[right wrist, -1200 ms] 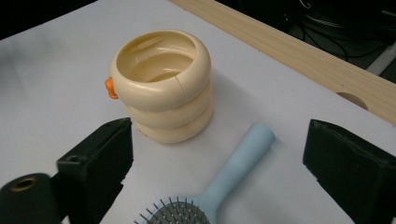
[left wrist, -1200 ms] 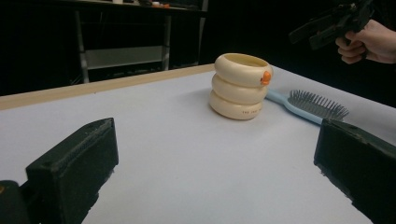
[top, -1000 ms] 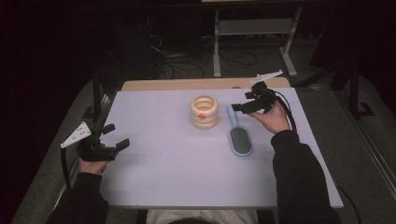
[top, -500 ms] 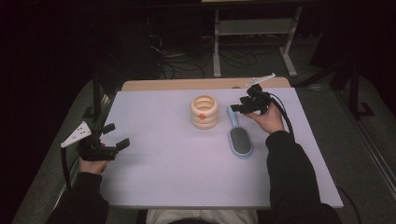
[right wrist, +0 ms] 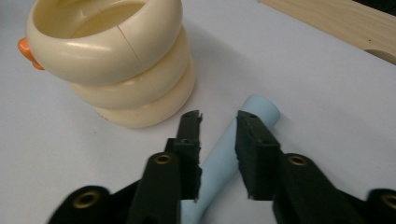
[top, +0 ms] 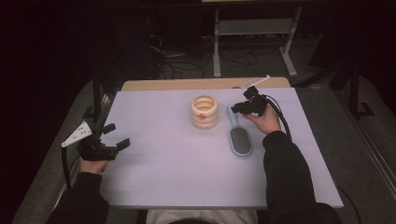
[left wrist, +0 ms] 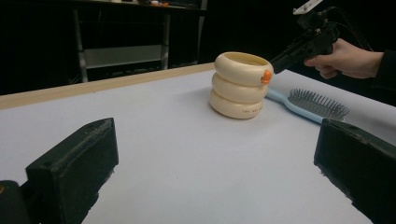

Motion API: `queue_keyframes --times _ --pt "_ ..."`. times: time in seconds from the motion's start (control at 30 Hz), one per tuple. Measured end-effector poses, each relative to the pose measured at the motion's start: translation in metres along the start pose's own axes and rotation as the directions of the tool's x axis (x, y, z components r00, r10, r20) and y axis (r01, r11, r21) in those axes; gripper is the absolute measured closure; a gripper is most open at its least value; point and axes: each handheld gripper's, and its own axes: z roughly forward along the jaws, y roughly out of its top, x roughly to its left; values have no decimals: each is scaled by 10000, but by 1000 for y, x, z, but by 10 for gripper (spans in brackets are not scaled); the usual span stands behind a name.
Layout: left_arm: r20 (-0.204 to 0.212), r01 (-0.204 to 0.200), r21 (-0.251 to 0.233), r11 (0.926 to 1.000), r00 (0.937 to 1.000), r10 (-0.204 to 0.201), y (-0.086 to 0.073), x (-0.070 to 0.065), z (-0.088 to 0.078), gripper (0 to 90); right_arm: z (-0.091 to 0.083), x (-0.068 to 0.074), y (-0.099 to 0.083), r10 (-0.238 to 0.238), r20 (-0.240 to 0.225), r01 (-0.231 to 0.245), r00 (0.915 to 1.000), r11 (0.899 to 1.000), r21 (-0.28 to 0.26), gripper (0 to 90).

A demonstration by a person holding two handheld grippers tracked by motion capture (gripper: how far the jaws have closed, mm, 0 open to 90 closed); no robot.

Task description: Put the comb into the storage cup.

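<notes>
Since a second earlier my right gripper [top: 236, 108] had sunk from above the table's far edge to the handle of the light blue hairbrush [top: 239, 136], and its jaws had just been closing with that handle between them. In the right gripper view the two black jaws straddled the pale blue handle [right wrist: 233, 140] near its rounded end; I could not tell whether the pads yet pressed on it, so I took the grip as not yet made. My left gripper [top: 116, 135] had kept its place at the near left of the table [top: 163, 163], jaws spread wide with nothing between them.

On the table stood a cream holder [top: 204, 111] built of three stacked rings with a small orange knob on its side; what I could see of its hollow looked empty. My right hand [top: 266, 120] reached in from the right, gripper pointing leftward and down toward the holder. The brush lay flat just to the right of the holder, bristles up, grey pad toward me, handle pointing away toward the far edge, its tip close beside the holder's base.
</notes>
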Motion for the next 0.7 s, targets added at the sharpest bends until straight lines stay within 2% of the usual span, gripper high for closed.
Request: queue_keyframes --times 0.07,0.13,0.33,0.53,0.7 --pt "0 -17 15 10000 10000 17 0 0 0 0 3 1 0 53 -76 -53 10000 10000 45 788" --pt "6 -17 26 10000 10000 17 0 0 0 0 9 3 1 -22 32 21 10000 9995 306 884" --pt "16 -17 29 10000 10000 17 0 0 0 0 19 4 0 123 -138 -116 9998 9986 524 886" --pt "22 -21 32 10000 10000 21 0 0 0 0 29 4 -3 424 85 -429 9991 9970 649 887" --pt "36 -22 49 10000 10000 22 0 0 0 0 34 3 -5 615 -87 -607 9981 9954 737 887"
